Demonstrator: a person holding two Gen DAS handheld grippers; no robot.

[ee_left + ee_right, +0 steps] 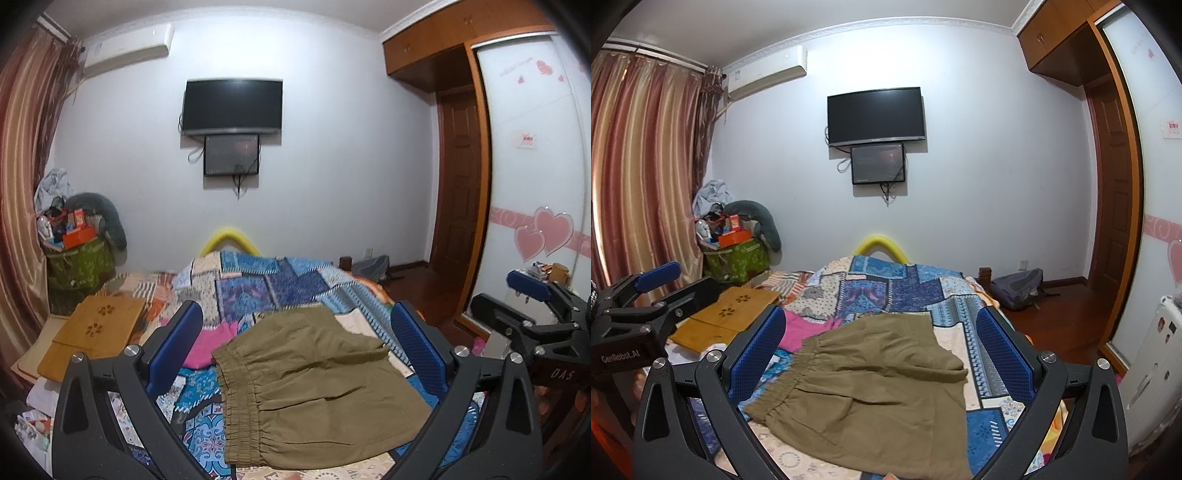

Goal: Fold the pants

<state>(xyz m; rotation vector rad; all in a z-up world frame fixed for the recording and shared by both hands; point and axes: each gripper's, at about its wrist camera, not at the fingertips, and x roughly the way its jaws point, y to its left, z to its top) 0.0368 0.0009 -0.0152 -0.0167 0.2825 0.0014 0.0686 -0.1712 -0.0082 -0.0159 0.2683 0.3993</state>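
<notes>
Olive-brown pants lie on the patchwork bedspread, elastic waistband to the left, legs folded over to the far side. They also show in the right wrist view. My left gripper is open and empty, held above the pants. My right gripper is open and empty, also above them. The right gripper also shows at the right edge of the left wrist view, and the left gripper at the left edge of the right wrist view.
A pink garment lies beside the waistband. A wooden lap tray sits on the bed's left. A cluttered green bag stands by the curtain. A backpack lies on the floor near the wardrobe.
</notes>
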